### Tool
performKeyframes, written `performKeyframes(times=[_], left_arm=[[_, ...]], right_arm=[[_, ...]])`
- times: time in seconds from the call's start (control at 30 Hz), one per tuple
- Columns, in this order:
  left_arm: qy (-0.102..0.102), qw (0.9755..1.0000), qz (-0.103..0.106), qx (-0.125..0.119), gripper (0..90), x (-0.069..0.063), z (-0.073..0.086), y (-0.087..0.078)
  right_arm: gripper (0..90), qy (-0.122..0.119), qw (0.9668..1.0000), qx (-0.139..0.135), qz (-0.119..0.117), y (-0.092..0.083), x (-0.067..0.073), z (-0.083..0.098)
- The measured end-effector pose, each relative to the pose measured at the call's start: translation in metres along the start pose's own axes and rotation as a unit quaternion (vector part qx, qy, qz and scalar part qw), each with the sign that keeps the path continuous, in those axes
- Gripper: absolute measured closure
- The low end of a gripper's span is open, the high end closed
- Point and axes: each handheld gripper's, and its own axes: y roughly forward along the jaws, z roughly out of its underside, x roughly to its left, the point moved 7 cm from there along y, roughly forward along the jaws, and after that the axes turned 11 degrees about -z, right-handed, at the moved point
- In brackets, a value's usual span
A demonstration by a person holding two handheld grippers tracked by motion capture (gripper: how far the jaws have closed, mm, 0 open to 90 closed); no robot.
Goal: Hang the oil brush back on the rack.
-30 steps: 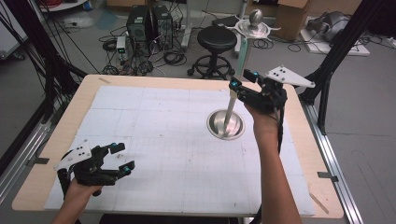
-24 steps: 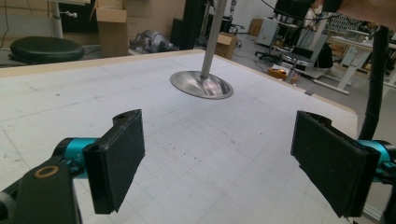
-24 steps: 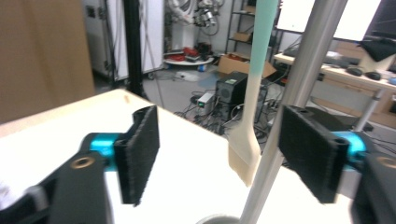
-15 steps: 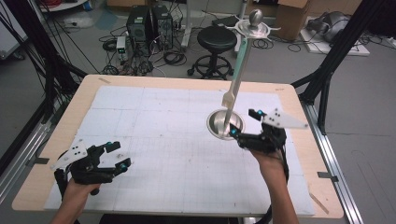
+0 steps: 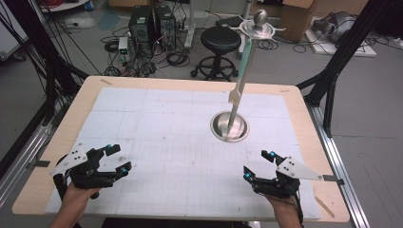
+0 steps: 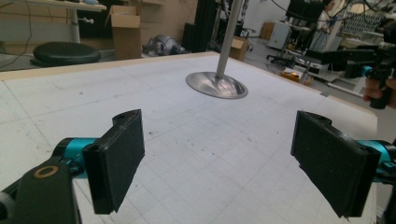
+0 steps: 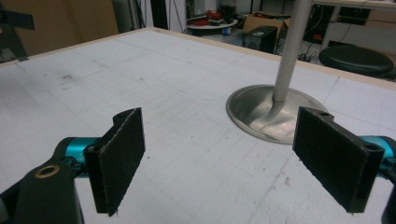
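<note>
1. High view: your left claw (image 5: 115,158) sits at the near left corner of the table (image 5: 57,142), jaws spread apart with nothing between them. Your right claw (image 5: 259,164) sits at the near right corner, jaws also apart and empty.
2. Still in the high view: a metal stand (image 5: 242,80) rises ahead of your right claw and slightly to its left, well apart from it. Its round base (image 5: 230,127) rests on the white gridded mat (image 5: 161,137), a pale green sleeve wraps the upper pole, and a small dish (image 5: 259,29) with a ball on top crowns it. Whether the dish holds anything else is too small to tell.
3. Left gripper view: your left claw (image 6: 217,165) is wide open over bare mat. The round base (image 6: 216,85) lies ahead of it, near the middle of the gap, well apart, with the pole (image 6: 229,37) rising out of frame. Your other hand shows at the far right edge.
4. Right gripper view: your right claw (image 7: 217,161) is wide open and empty. The round base (image 7: 261,112) lies ahead, nearer the right jaw, its pole (image 7: 290,51) upright. A black stool (image 7: 355,59) stands beyond the table edge.
</note>
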Motion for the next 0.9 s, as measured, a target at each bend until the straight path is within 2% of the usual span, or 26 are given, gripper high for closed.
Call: performKeyframes(times=[0.13,0.4,0.73,0.9], left_arm=[[-0.001,1.0,-0.001,-0.004,17.9,-0.0012,0.0,-0.0011],[0.003,1.0,-0.004,0.0,18.1,-0.0024,0.0016,-0.002],[0.002,1.0,-0.008,0.004,18.4,-0.0026,0.004,-0.0026],[0.002,0.9999,-0.009,0.009,18.4,-0.0022,0.0053,-0.0023]], right_arm=[[16.1,0.005,1.0,0.005,0.007,-0.0026,-0.0016,0.0042],[16.1,0.01,0.9999,-0.001,0.01,-0.0041,-0.0027,0.0036],[16.1,0.002,0.9999,0.002,0.013,-0.0026,-0.0013,0.0033],[16.1,0.011,0.9998,-0.002,0.017,-0.0046,-0.0033,0.0038]])
